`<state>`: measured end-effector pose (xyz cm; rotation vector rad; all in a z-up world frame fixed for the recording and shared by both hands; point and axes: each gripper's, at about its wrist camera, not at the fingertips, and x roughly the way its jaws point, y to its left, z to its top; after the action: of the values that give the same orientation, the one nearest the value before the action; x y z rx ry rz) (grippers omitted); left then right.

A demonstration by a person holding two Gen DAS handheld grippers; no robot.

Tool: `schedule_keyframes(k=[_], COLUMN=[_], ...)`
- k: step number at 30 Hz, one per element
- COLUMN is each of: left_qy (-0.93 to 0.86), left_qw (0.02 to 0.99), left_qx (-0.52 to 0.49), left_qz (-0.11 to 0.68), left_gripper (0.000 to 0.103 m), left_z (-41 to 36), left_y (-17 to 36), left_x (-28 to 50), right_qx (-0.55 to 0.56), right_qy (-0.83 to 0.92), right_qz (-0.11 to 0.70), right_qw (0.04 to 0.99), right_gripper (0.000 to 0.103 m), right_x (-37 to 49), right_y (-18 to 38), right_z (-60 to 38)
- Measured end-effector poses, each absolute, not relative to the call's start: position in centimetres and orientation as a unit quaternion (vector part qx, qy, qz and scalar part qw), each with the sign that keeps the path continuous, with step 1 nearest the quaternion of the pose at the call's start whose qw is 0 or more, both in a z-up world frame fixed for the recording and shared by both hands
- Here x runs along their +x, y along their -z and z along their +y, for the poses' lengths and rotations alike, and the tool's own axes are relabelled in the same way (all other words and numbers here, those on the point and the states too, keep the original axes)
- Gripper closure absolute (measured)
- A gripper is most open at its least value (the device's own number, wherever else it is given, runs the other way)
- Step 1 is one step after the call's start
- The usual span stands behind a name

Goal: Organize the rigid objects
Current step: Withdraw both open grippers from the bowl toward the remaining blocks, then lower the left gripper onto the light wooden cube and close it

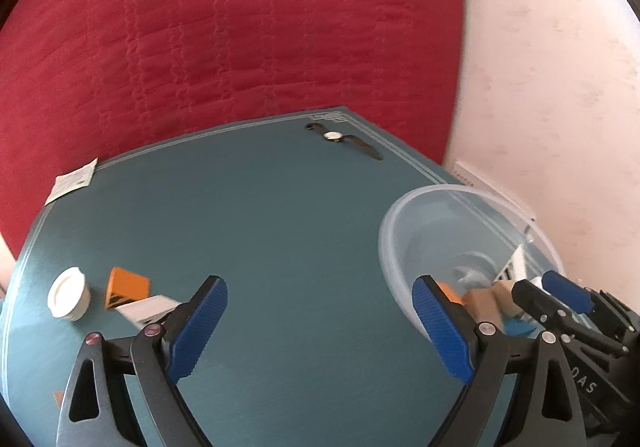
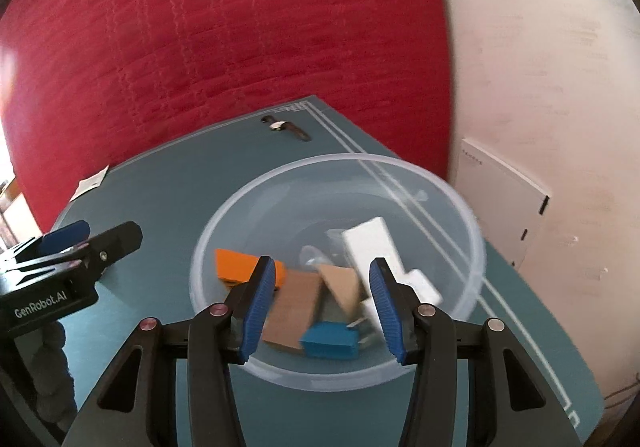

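My left gripper (image 1: 320,327) is open above bare teal mat (image 1: 280,227), nothing between its fingers. To its left lie a white round cap (image 1: 68,297), an orange box (image 1: 126,287) and a white box (image 1: 148,307). A wristwatch (image 1: 340,137) rests near the mat's far edge. My right gripper (image 2: 322,307) hovers over a clear plastic bowl (image 2: 340,159), jaws apart, gripping nothing. Inside the bowl lie an orange box (image 2: 240,267), brown cardboard boxes (image 2: 296,307), a blue box (image 2: 330,339) and white boxes (image 2: 372,243). The bowl (image 1: 440,189) sits right of the left gripper.
A paper slip (image 1: 72,181) lies at the mat's far left edge. A red quilted cover (image 1: 240,27) surrounds the mat. At the right, a white panel (image 2: 504,199) leans on the pale wall. The left gripper's body (image 2: 80,239) shows just left of the bowl.
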<state>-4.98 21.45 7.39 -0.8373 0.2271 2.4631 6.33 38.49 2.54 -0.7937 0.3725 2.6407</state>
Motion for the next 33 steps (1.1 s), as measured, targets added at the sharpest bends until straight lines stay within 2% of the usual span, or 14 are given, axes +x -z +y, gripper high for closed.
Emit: schedule_keyframes(k=[19,21,23,28,33], left_qy=[-0.932,-0.932,-0.933,-0.934,-0.934], left_qw=[0.158,0.143,0.13,0.098,0.064], left_qx=[-0.324,-0.329,-0.333,-0.34,-0.35], left_qz=[0.051,0.047,0.045,0.046,0.046], left_gripper=[0.007,0.007,0.007,0.007,0.007], left_z=[13.0,11.9,10.9,8.0,5.2], left_y=[-6.4,-6.0,-5.8,-4.9,-4.0], left_x=[-6.6,-6.8,-6.8,-6.9,-6.9], right_qx=[-0.3,-0.305,-0.303,-0.278,-0.284], right_qy=[-0.943,-0.942,-0.943,-0.955,-0.956], right_qz=[0.12,0.118,0.113,0.067,0.057], right_qw=[0.081,0.075,0.074,0.075,0.045], right_gripper=[0.049,0.046,0.04,0.04,0.04], right_x=[2.6,2.3,2.3,2.7,2.4], right_y=[-1.4,-1.1,-1.1,-1.9,-1.9], right_z=[31.2,30.6,30.2,28.5,27.0])
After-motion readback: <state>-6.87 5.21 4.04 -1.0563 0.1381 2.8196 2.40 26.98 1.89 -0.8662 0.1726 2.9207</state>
